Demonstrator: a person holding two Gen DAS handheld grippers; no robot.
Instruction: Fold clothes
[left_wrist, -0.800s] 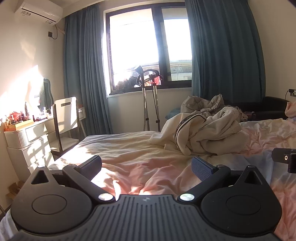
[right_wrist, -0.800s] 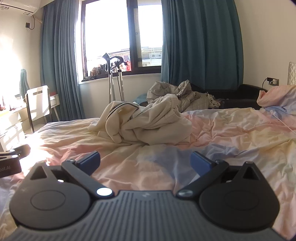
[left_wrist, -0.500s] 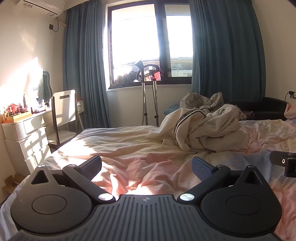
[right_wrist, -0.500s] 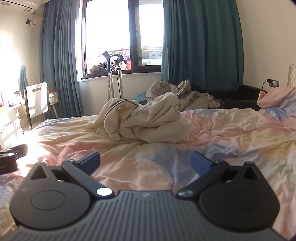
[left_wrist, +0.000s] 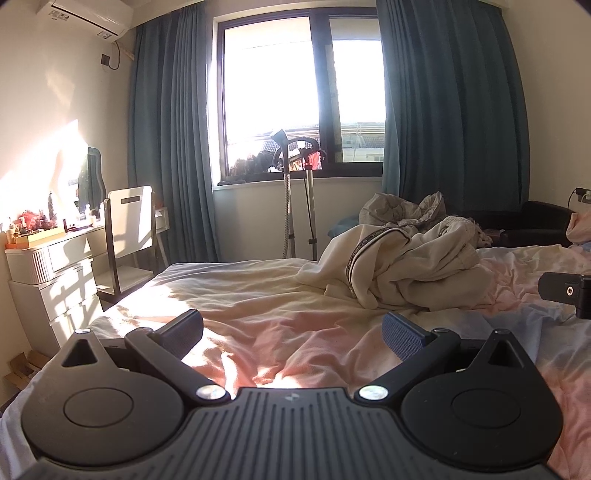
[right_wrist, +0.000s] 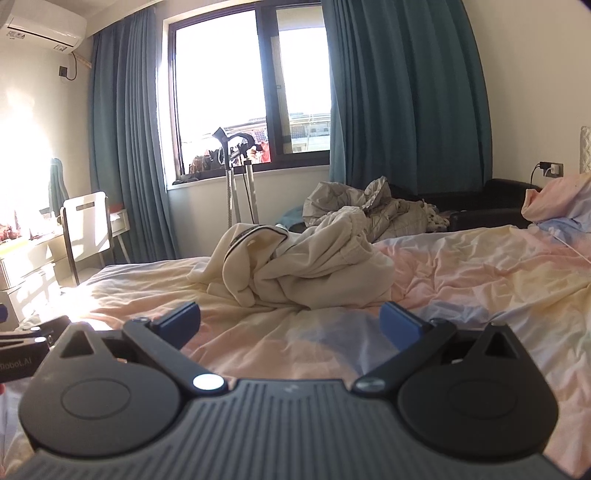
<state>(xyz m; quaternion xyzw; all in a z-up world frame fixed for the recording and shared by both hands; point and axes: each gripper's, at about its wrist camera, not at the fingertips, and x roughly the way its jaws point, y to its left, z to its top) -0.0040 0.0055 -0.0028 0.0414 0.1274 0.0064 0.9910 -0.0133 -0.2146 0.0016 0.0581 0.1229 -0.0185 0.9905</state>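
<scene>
A crumpled cream garment with a dark striped trim lies in a heap on the bed; it also shows in the right wrist view. My left gripper is open and empty, low over the bed, short of the heap. My right gripper is open and empty, close in front of the heap. Part of the right gripper shows at the right edge of the left wrist view. Part of the left gripper shows at the left edge of the right wrist view.
The bed has a wrinkled pastel sheet. A grey quilt pile lies behind the garment. A pillow is at the right. A chair, drawers, a garment steamer stand and a dark sofa surround the bed.
Both grippers have moved forward and risen a little, so the cream heap looks nearer. Both stay open and empty.
</scene>
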